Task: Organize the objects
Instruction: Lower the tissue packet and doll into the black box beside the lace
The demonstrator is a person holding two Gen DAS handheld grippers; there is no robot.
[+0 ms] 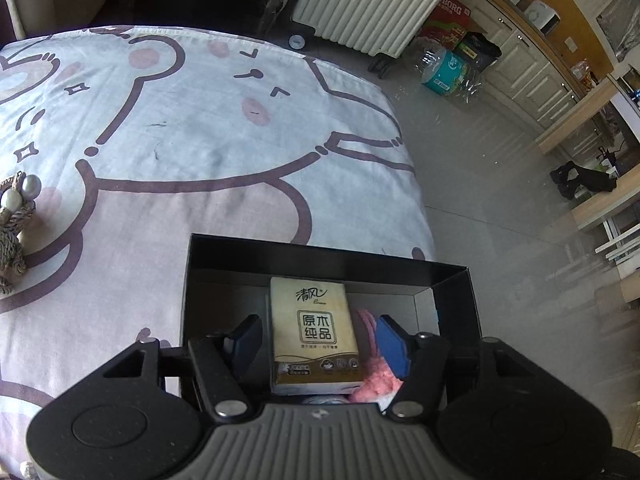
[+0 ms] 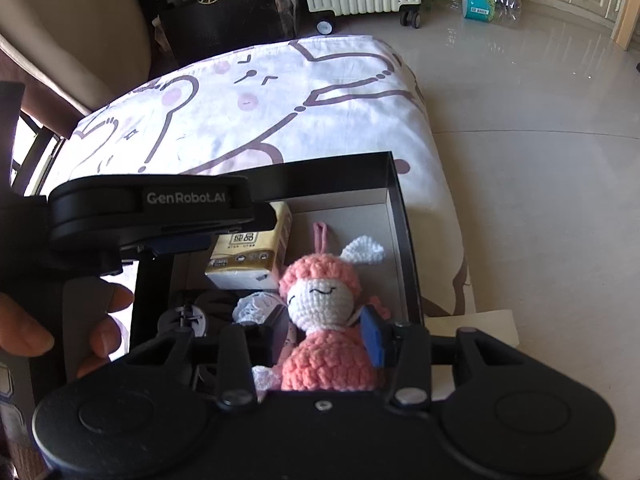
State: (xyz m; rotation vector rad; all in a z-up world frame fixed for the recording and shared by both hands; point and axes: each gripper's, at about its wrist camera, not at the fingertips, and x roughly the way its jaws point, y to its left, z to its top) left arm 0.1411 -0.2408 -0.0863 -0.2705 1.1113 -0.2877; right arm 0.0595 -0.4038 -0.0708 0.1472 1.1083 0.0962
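Left gripper [image 1: 316,340] over the black box [image 1: 320,258], jaws open either side of the tissue pack [image 1: 312,332], apparently not touching it. Right gripper [image 2: 326,332] jaws closed on the pink crochet doll [image 2: 320,300], held at the box's near end beside the pack. Box sits at the edge of the cartoon-print sheet [image 1: 180,128]. Knotted rope charm [image 1: 14,216] lies well left of it.

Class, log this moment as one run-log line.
left gripper: around tissue pack | right gripper: around doll | both in box
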